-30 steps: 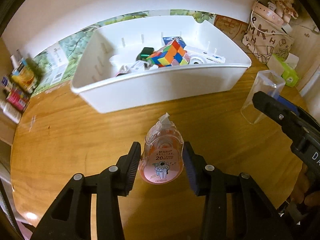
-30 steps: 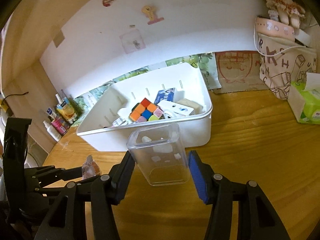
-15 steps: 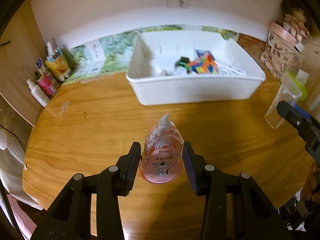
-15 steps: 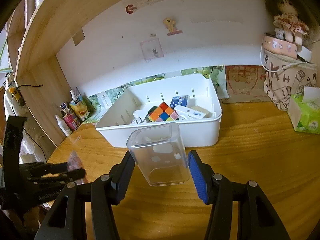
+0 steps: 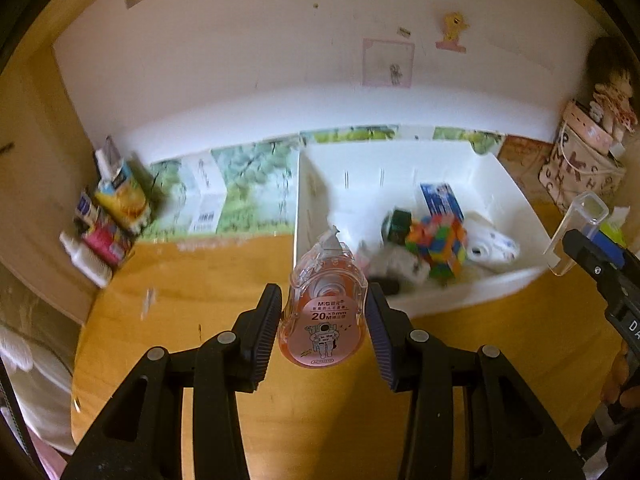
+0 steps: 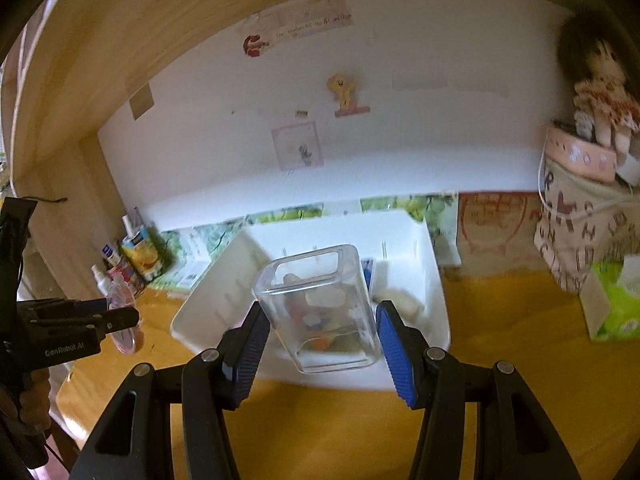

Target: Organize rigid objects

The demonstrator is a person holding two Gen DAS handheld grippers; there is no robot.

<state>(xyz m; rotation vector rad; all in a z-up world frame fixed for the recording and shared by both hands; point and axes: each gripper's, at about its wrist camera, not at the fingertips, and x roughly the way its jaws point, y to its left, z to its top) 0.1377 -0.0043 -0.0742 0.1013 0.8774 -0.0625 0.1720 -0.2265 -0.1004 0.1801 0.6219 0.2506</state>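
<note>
On wooden desk (image 5: 208,292): storage bin (image 5: 516,276) toward back right, against wall. In bin: puzzle cube (image 5: 436,248), box (image 5: 442,200) behind it. Left of bin: bottles and cartons (image 5: 108,216). Right of bin: tissue pack (image 6: 612,300), bag (image 6: 580,232) behind it.

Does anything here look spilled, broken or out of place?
Nothing looks spilled or broken. The white plastic bin holds a loose jumble, including a multicoloured puzzle cube. The pink correction-tape dispenser and clear plastic box are simply held in grippers.
</note>
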